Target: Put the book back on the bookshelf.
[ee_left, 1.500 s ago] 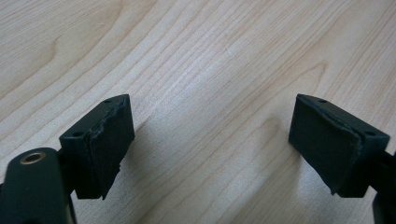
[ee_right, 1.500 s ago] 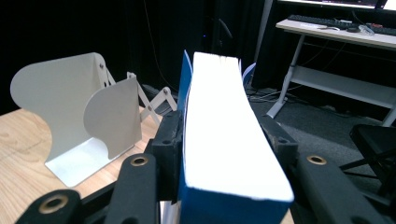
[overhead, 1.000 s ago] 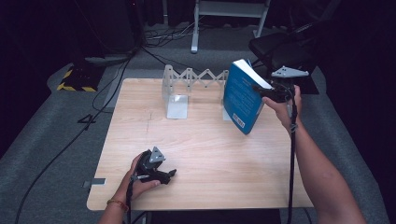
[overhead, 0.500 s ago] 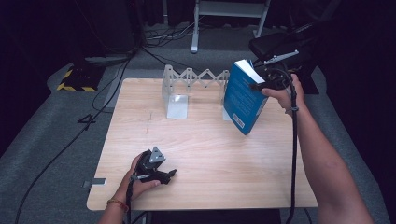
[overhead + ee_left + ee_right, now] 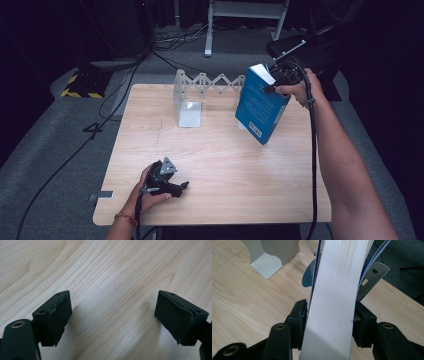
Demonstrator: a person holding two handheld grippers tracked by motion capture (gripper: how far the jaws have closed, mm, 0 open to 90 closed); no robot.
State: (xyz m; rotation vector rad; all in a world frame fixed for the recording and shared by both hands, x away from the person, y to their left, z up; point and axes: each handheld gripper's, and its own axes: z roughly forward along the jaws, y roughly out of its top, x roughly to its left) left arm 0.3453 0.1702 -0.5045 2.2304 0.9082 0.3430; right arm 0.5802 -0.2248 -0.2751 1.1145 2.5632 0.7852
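Bare wood lies all around the left gripper (image 5: 181, 187), which rests near the table's (image 5: 225, 165) front edge with its jaws wide and nothing between them. Mid-table, a bookend (image 5: 188, 111) stands near the far edge. At the far right, the right gripper (image 5: 270, 88) clasps the tilted book's (image 5: 261, 107) top, its jaws having just been opening.

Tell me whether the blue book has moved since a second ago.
Yes. The blue book, between the right gripper's just-opening jaws, has tipped up and left, toward the silver zigzag rack; its low corner stays put.
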